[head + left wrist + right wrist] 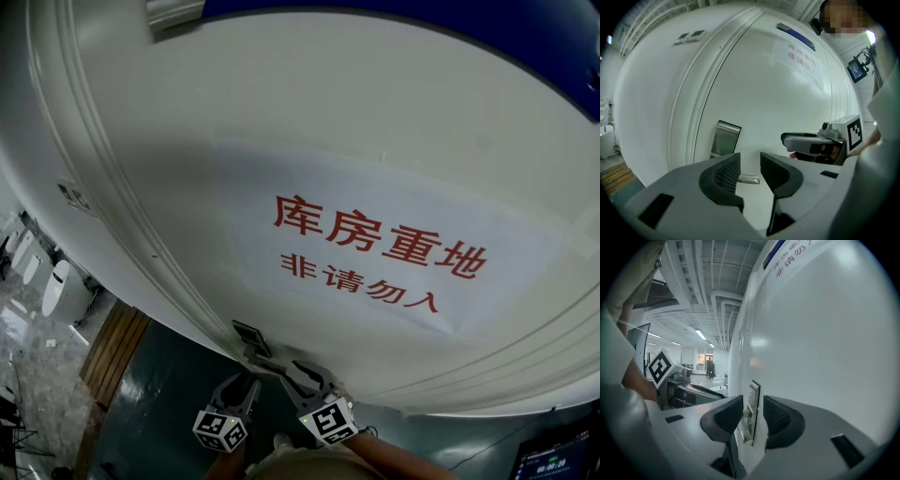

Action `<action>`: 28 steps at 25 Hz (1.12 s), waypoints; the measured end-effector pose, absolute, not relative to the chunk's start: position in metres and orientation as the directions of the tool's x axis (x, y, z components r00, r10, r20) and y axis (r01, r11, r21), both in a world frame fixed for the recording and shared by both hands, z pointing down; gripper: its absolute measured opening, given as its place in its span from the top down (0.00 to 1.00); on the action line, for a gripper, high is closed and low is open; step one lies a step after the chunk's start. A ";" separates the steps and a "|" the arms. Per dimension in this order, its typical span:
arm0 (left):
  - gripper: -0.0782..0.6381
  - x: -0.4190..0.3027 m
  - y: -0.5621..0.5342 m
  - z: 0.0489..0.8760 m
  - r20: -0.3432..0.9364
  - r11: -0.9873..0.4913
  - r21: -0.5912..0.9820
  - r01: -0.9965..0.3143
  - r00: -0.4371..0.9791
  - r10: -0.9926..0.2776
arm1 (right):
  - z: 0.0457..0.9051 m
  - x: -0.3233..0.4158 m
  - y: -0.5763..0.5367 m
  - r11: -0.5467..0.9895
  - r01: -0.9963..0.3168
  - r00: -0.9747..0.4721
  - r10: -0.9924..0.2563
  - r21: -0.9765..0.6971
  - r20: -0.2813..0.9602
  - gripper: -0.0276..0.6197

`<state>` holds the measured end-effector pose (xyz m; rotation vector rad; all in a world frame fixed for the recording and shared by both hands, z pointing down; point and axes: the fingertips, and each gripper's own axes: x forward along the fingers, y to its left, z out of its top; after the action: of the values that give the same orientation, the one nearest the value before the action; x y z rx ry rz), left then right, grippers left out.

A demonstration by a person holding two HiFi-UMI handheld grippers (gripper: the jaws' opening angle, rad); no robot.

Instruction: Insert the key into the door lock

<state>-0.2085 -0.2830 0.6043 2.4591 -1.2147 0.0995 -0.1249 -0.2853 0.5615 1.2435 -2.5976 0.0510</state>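
Note:
A white door point(309, 141) fills the head view, with a paper sign point(375, 253) in red characters. Its steel lock plate point(251, 336) sits low on the door, and both grippers are close below it. In the left gripper view the plate point(725, 139) stands ahead, and the tip of the lever handle point(749, 179) shows behind the gap of my left gripper point(750, 174), which is open and holds nothing. My right gripper point(753, 416) is open too, with the plate point(754, 404) seen edge-on beyond its jaws. No key shows in any view.
The right gripper point(788, 144) hangs to the right of the plate, the left gripper point(689, 392) opposite it. A raised door frame point(696, 108) runs left of the plate. Wooden flooring point(112, 352) and white fixtures point(61, 286) lie at the left, and a monitor point(858, 70) is behind.

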 end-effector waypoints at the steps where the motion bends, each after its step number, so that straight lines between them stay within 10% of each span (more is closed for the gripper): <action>1: 0.69 -0.208 -0.283 0.604 0.234 -0.544 0.317 -0.777 0.620 -0.749 | 0.561 -0.125 -0.285 0.633 -0.771 -0.600 -0.761 0.079 0.247 0.77; 28: 0.69 -0.182 -0.262 0.596 0.238 -0.513 0.309 -0.800 0.588 -0.773 | 0.551 -0.102 -0.264 0.658 -0.749 -0.633 -0.744 0.075 0.213 0.77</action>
<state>-0.1815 -0.2624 0.5959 2.4348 -1.2678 0.0980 -0.1023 -0.2644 0.5511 1.2122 -2.6504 0.0299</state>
